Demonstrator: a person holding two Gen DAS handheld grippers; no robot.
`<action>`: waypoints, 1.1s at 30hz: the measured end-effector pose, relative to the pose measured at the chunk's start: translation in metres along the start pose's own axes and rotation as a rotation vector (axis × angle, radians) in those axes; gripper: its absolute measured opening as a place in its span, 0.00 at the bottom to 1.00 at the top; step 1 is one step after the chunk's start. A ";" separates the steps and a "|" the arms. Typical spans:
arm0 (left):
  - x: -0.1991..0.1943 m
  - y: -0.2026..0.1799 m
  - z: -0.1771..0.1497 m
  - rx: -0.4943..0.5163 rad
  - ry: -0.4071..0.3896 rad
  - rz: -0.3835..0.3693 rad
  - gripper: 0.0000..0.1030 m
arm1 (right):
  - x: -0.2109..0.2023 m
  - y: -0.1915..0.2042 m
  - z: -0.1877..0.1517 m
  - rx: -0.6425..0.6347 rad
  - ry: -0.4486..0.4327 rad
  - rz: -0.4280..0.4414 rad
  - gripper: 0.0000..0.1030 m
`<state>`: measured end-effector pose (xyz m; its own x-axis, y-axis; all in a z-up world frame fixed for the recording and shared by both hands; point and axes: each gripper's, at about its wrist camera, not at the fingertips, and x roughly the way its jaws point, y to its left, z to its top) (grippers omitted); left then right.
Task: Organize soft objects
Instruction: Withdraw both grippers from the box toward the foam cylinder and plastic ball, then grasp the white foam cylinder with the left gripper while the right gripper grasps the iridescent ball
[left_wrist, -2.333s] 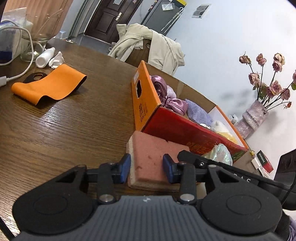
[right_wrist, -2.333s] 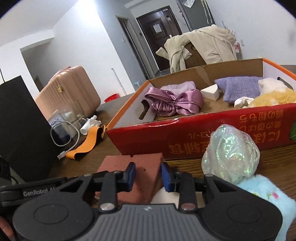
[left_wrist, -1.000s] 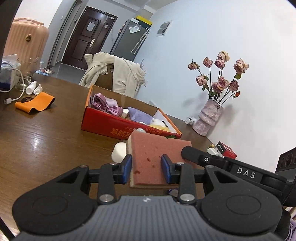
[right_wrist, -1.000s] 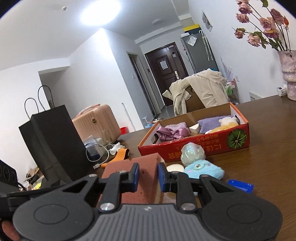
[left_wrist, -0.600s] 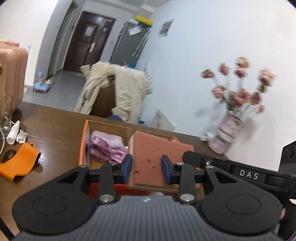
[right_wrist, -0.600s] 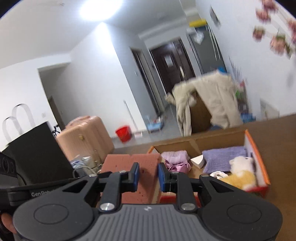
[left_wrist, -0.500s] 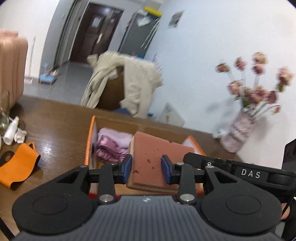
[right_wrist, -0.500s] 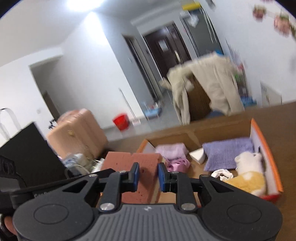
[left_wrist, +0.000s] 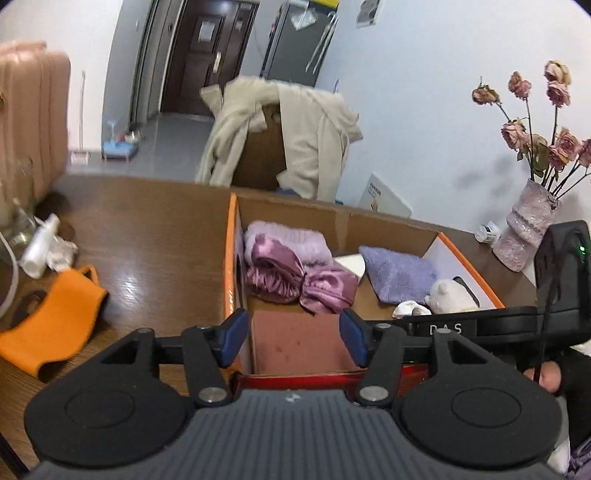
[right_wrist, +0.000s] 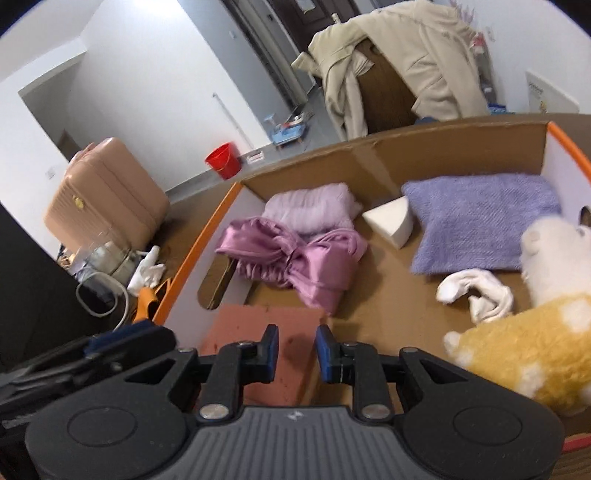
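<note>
The pink sponge block (left_wrist: 301, 341) lies flat in the near left corner of the cardboard box (left_wrist: 231, 258); it also shows in the right wrist view (right_wrist: 258, 332). My left gripper (left_wrist: 293, 339) hovers over it, open and wider than the sponge. My right gripper (right_wrist: 295, 349) is above the sponge's near edge, its jaws a small gap apart and holding nothing. The box also holds a purple satin bow (right_wrist: 295, 258), a lilac cloth (right_wrist: 480, 218), a white wedge sponge (right_wrist: 391, 221), a white sock (right_wrist: 476, 291) and a yellow plush (right_wrist: 524, 347).
An orange band (left_wrist: 48, 325) and a white bottle (left_wrist: 38, 247) lie on the wooden table (left_wrist: 147, 236) left of the box. A vase of dried roses (left_wrist: 528, 229) stands at right. A chair with a beige coat (left_wrist: 295, 136) is behind the box.
Both grippers carried the sponge over the box, lowered it into the near left corner and opened. The sponge now rests on the box floor.
</note>
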<state>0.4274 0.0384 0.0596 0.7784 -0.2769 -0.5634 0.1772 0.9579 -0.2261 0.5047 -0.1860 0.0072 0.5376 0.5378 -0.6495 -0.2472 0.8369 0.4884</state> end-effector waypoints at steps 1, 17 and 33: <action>-0.005 -0.003 0.000 0.017 -0.015 0.012 0.61 | -0.003 0.001 -0.001 -0.001 -0.011 0.016 0.22; -0.130 -0.028 -0.050 0.121 -0.168 -0.002 0.81 | -0.204 0.050 -0.076 -0.260 -0.376 -0.061 0.35; -0.180 -0.071 -0.146 0.167 -0.141 -0.020 0.90 | -0.269 0.028 -0.224 -0.249 -0.420 -0.141 0.51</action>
<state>0.1865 0.0092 0.0614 0.8481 -0.2936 -0.4411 0.2816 0.9549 -0.0943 0.1725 -0.2841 0.0654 0.8448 0.3735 -0.3832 -0.3062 0.9247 0.2262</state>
